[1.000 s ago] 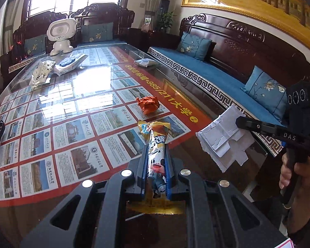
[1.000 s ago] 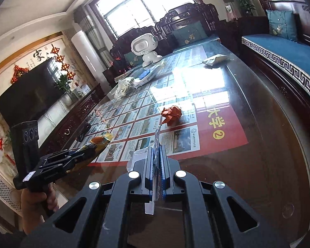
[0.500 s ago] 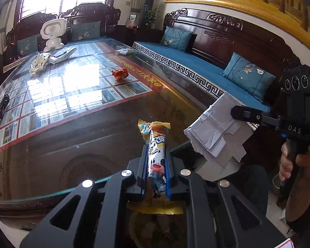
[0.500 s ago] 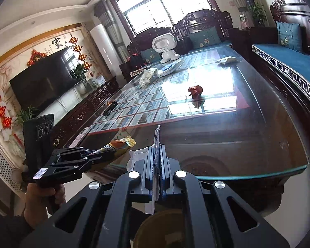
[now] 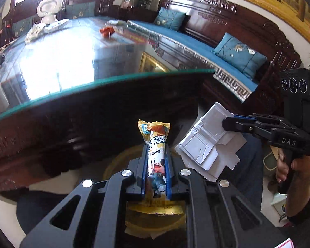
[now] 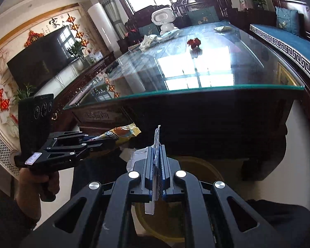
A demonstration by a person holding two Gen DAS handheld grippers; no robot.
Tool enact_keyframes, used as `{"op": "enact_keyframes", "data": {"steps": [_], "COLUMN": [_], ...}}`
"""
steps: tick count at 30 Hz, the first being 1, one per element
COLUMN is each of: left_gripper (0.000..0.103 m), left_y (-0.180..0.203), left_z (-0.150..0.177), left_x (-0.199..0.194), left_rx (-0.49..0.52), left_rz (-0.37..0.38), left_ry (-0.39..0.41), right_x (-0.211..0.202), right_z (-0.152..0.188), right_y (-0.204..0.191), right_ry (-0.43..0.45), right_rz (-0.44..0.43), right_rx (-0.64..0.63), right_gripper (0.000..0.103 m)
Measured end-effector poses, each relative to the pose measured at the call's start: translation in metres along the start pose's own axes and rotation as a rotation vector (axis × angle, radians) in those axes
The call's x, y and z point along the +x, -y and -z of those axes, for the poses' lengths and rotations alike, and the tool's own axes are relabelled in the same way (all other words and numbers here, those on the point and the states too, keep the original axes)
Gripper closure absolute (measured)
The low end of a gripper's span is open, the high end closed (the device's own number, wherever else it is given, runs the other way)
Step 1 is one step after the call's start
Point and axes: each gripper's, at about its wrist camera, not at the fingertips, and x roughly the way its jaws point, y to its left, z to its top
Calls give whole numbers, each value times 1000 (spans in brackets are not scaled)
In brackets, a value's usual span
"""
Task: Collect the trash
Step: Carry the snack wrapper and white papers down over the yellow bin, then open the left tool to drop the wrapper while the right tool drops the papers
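My left gripper (image 5: 156, 147) is shut on a yellow snack wrapper (image 5: 156, 138) with a cartoon print, which sticks out past the fingertips. To its right my right gripper (image 5: 230, 123) is shut on a torn white piece of cardboard (image 5: 206, 146). In the right wrist view the cardboard (image 6: 156, 142) shows edge-on between the pads of the right gripper (image 6: 157, 150), and the left gripper (image 6: 111, 140) holds the wrapper (image 6: 124, 133) at the left. Both hang in front of the table's glass edge (image 5: 113, 82), above a round yellow bin (image 6: 204, 165).
On the glass table (image 6: 217, 86) lie a crumpled red wrapper (image 6: 193, 41), a white crumpled wrapper (image 5: 34, 32) and a pale packet (image 6: 222, 28), near a white toy robot (image 6: 162, 18). A dark wooden sofa with blue cushions (image 5: 239, 53) runs along the right.
Both grippers have drawn back off the table past its front edge and sunk lower, each still gripping its piece. The table top now lies above and ahead, and the bin shows below.
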Motion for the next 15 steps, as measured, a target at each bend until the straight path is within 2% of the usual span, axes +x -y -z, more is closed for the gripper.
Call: {"op": "enact_keyframes", "data": {"steps": [7,15], "left_gripper": [89,89], "left_y": [6,15], "left_z": [22,37], "left_x": [10,19], "left_rx": [2,15], "left_rz": [0,6], "left_ry": [-44,-89], "right_x": [12,20], "right_z": [29,42], "right_y": [-2,-1], "right_ry": [-64,-120], "right_rz": [6,12], "right_rx": [5,-13], "right_gripper": [97,96]}}
